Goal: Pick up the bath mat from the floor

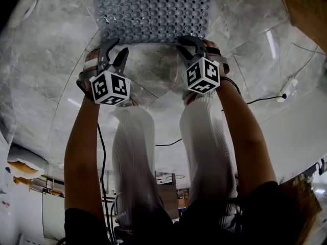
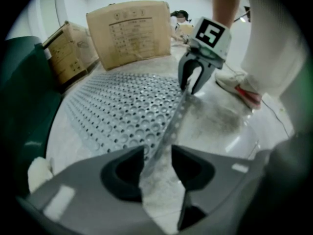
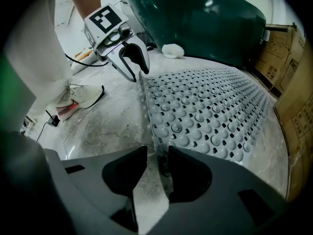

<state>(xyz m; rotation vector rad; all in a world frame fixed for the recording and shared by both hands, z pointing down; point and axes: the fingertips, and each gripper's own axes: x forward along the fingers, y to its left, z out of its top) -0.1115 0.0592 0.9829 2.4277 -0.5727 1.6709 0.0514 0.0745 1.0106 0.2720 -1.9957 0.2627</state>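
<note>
Head view: the bath mat (image 1: 153,9) is seen lying on the floor (image 1: 153,68), its near edge straddled by the left gripper (image 1: 115,47) and right gripper (image 1: 191,41), jaws apart, nothing clamped yet. Both should be closed squarely on that edge, then raised evenly.

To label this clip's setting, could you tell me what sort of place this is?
Likely a storeroom or lab corner staged as a bathroom: a marble-look floor with a mat on it, and boxes standing just past the mat.
</note>
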